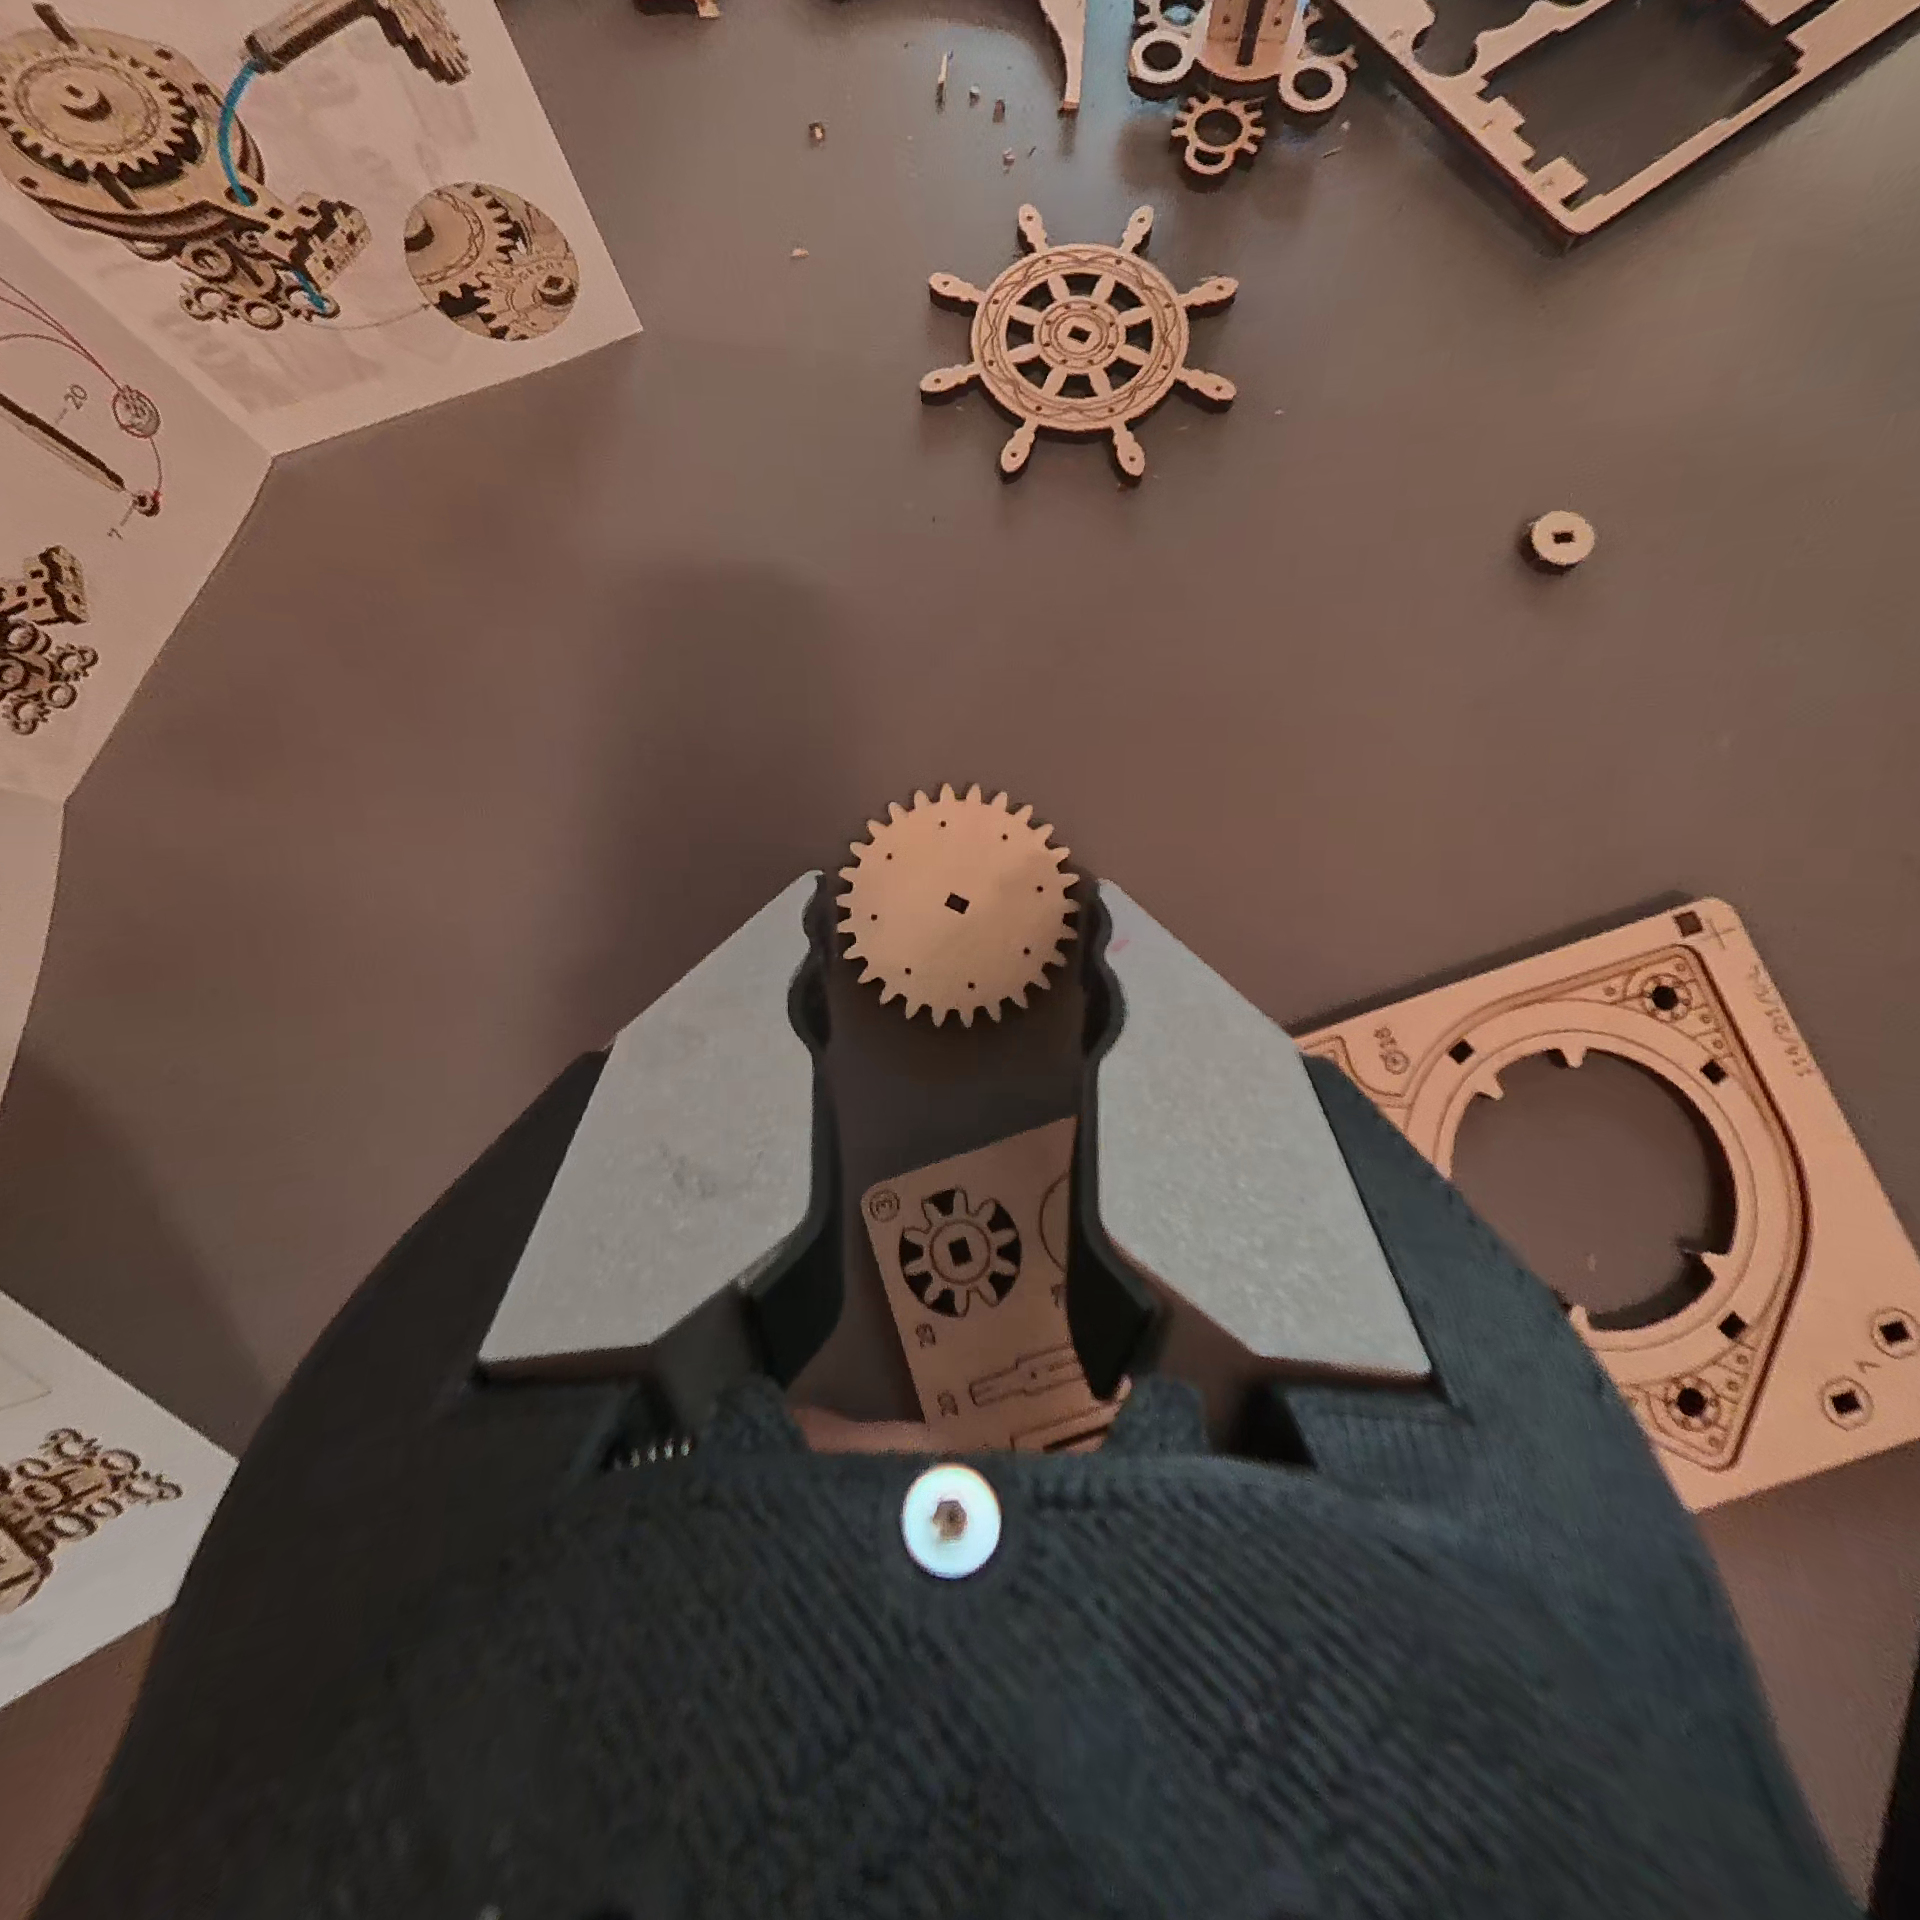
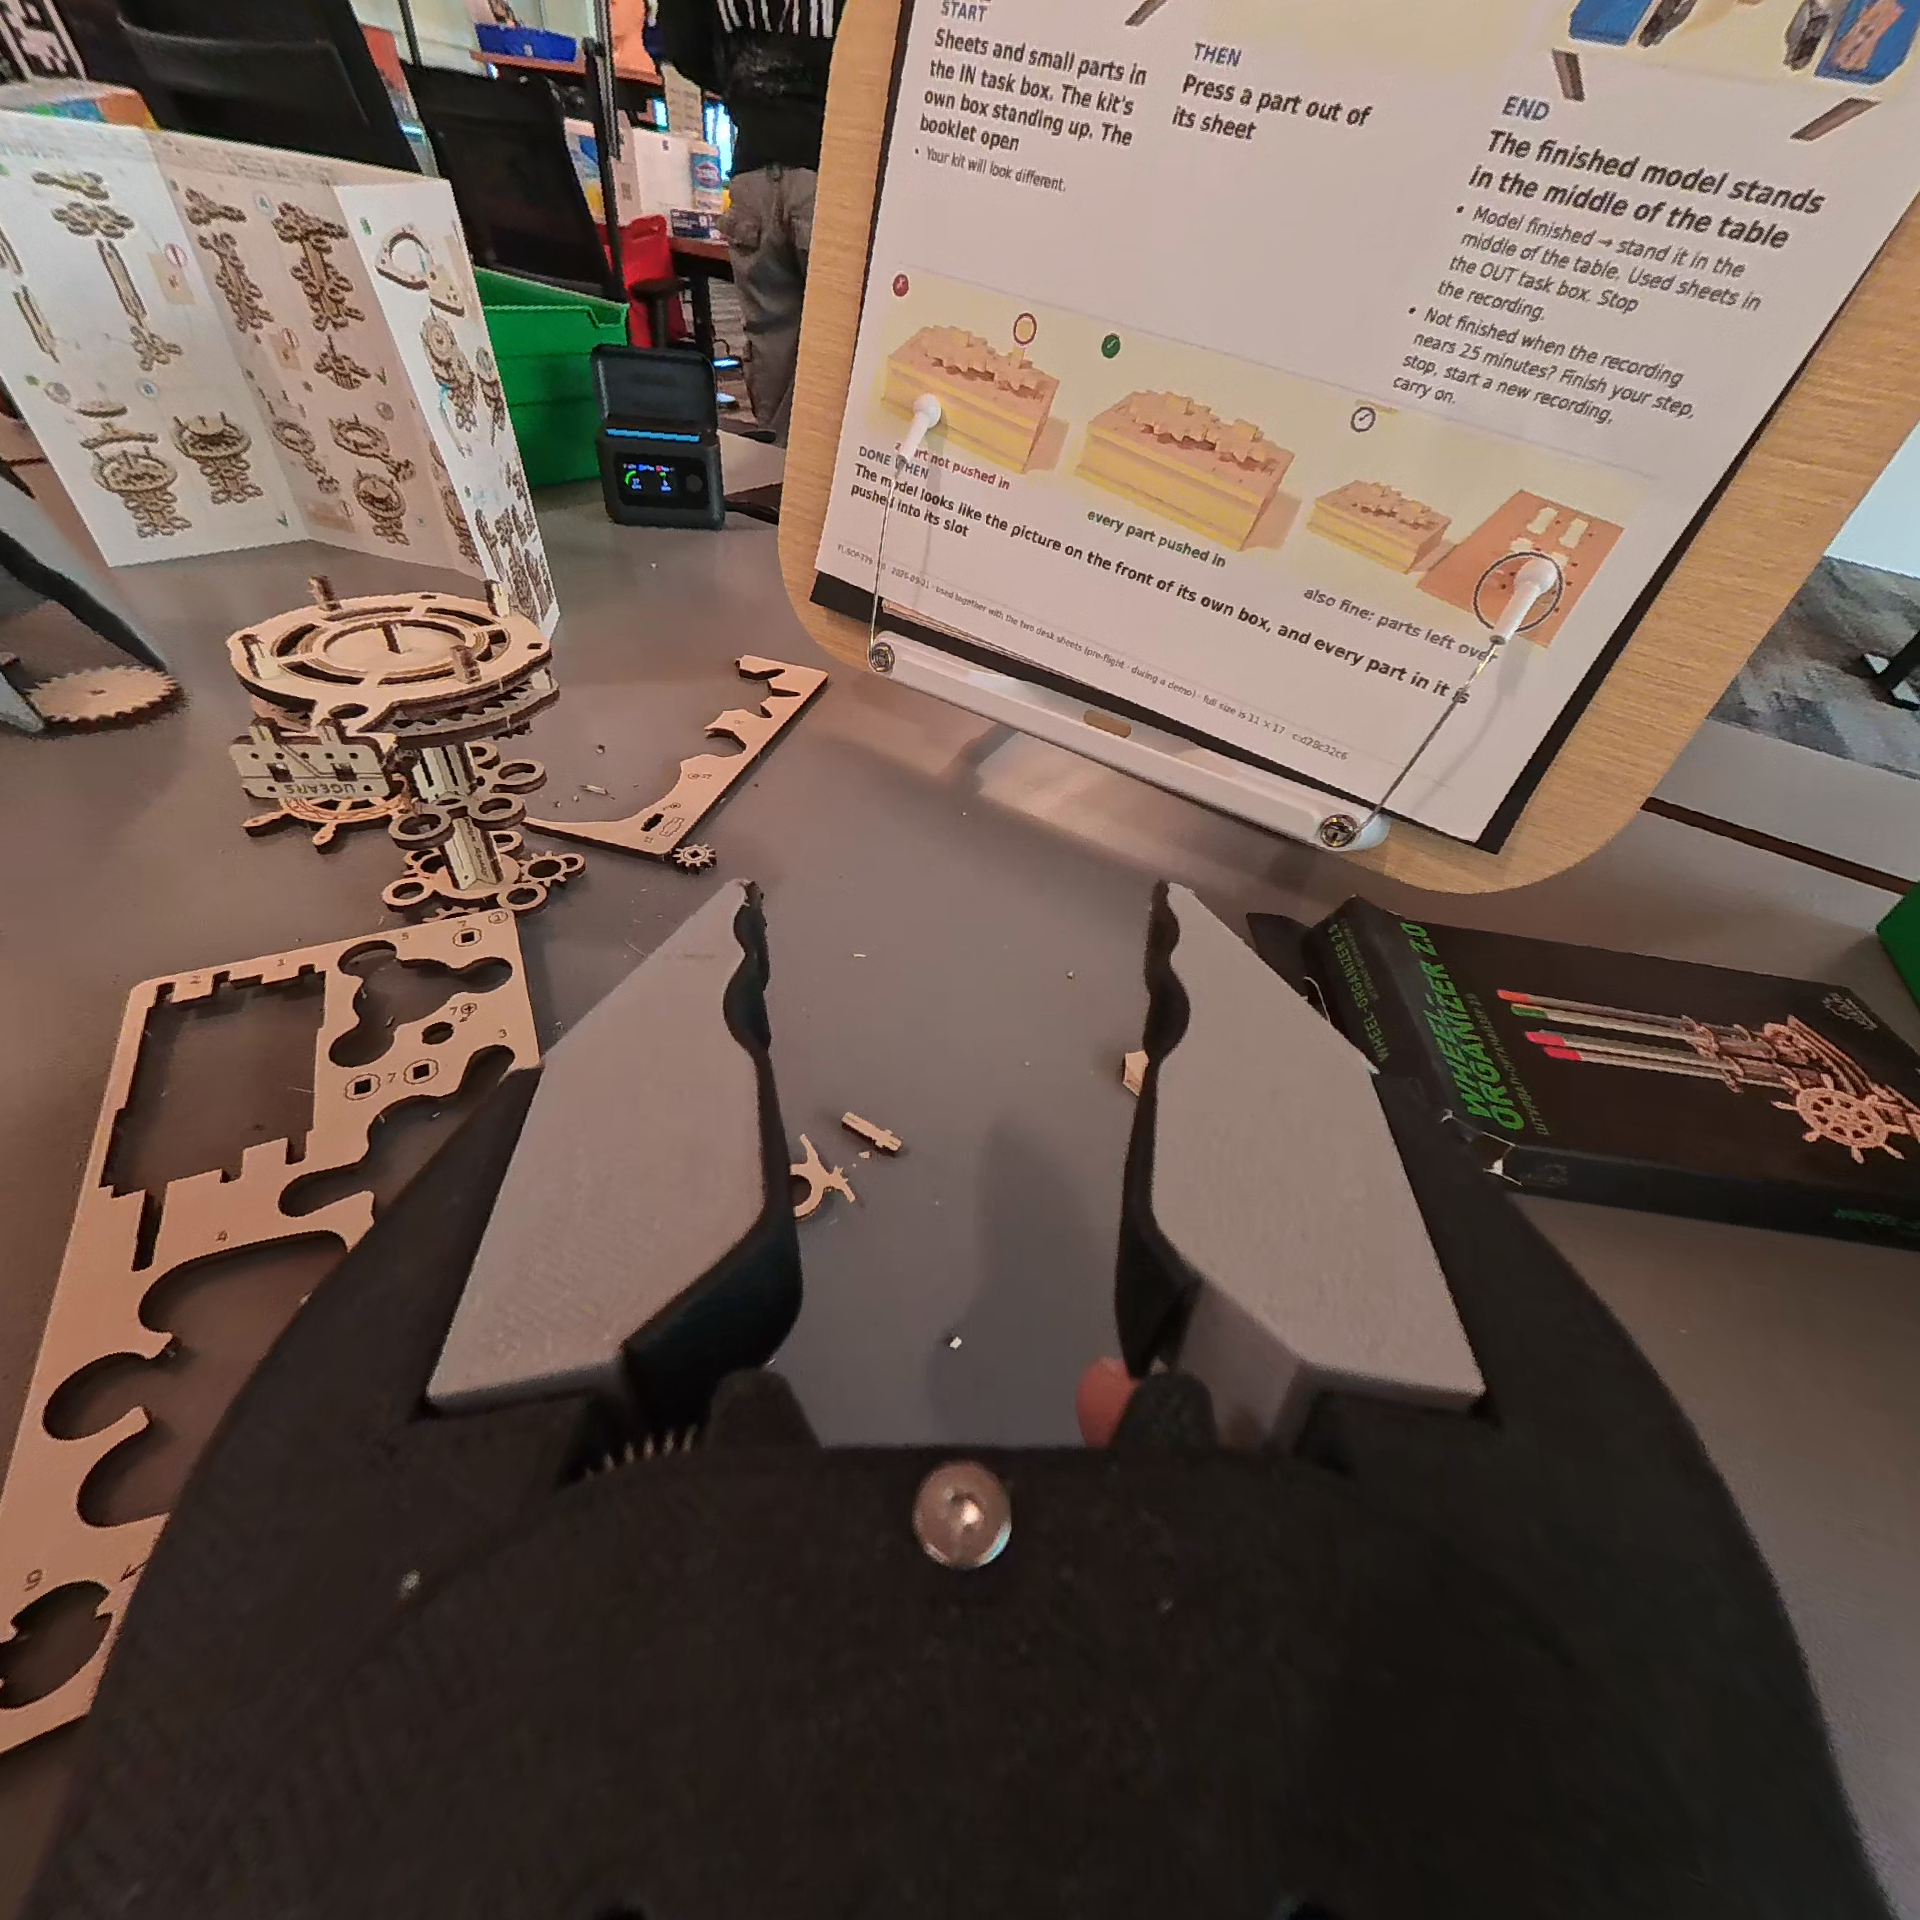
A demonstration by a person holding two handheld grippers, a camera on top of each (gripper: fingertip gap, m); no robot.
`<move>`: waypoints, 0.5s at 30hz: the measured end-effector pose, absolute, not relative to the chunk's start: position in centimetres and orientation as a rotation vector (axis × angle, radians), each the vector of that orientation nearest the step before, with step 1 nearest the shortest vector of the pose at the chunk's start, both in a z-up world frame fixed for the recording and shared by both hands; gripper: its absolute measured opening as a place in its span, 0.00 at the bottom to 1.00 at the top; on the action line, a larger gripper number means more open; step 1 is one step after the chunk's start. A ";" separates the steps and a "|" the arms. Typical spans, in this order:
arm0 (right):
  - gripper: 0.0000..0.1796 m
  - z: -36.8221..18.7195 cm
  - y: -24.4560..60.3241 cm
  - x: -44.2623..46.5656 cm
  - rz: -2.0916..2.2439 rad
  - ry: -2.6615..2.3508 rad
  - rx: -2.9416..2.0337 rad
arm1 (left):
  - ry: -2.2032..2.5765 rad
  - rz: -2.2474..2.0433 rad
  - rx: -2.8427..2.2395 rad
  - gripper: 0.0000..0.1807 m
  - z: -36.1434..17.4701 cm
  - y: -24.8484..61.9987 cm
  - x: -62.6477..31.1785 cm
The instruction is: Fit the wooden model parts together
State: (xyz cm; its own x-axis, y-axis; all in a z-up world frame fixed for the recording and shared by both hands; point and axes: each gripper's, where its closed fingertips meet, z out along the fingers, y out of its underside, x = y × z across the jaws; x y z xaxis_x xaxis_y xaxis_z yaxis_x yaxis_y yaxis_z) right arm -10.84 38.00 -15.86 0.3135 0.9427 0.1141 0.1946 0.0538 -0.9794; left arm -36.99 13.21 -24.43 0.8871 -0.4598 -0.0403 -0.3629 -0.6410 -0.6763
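a grey tabletop (image 1: 520, 727) carries a wooden ship's-wheel piece (image 1: 1078, 341), a small washer (image 1: 1556, 540), punched-out part sheets (image 2: 229, 1164), a half-built wooden model (image 2: 395, 727), a fold-out instruction booklet (image 2: 260, 343), the kit's dark box (image 2: 1642, 1070), a stand holding a printed sheet (image 2: 1299, 364), and scattered wood chips.

Two grippers (image 1: 958, 909) (image 2: 956, 935) were present. One gear (image 1: 958, 906), one wheel (image 1: 1081, 343) and one washer (image 1: 1558, 540) lay loose. One box (image 2: 1662, 1070) was counted.
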 end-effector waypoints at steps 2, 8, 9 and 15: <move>0.40 -15.9 38.0 -10.8 0.801 -1.131 -1.411 | 0.565 -0.211 -2.303 0.25 -23.9 13.5 -36.8; 0.40 -14.0 36.0 -10.9 0.783 -1.151 -1.318 | 0.422 -0.428 -2.064 0.25 -19.4 14.6 -35.9; 0.40 -13.2 34.8 -11.2 0.816 -1.159 -1.302 | 0.404 -0.497 -2.001 0.25 -18.3 14.7 -35.3; 0.38 -7.4 19.8 -16.0 1.538 -1.299 -1.296 | 0.520 -0.702 -1.424 0.25 -9.2 12.7 -28.0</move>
State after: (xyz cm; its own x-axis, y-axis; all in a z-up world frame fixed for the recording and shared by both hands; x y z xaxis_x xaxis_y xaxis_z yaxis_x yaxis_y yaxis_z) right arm -16.00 19.82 -7.38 -0.2259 0.9457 -0.2339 0.0727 -0.2231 -0.9721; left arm -27.96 12.73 -9.20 0.6991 -0.7100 0.0842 0.1263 0.0067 -0.9920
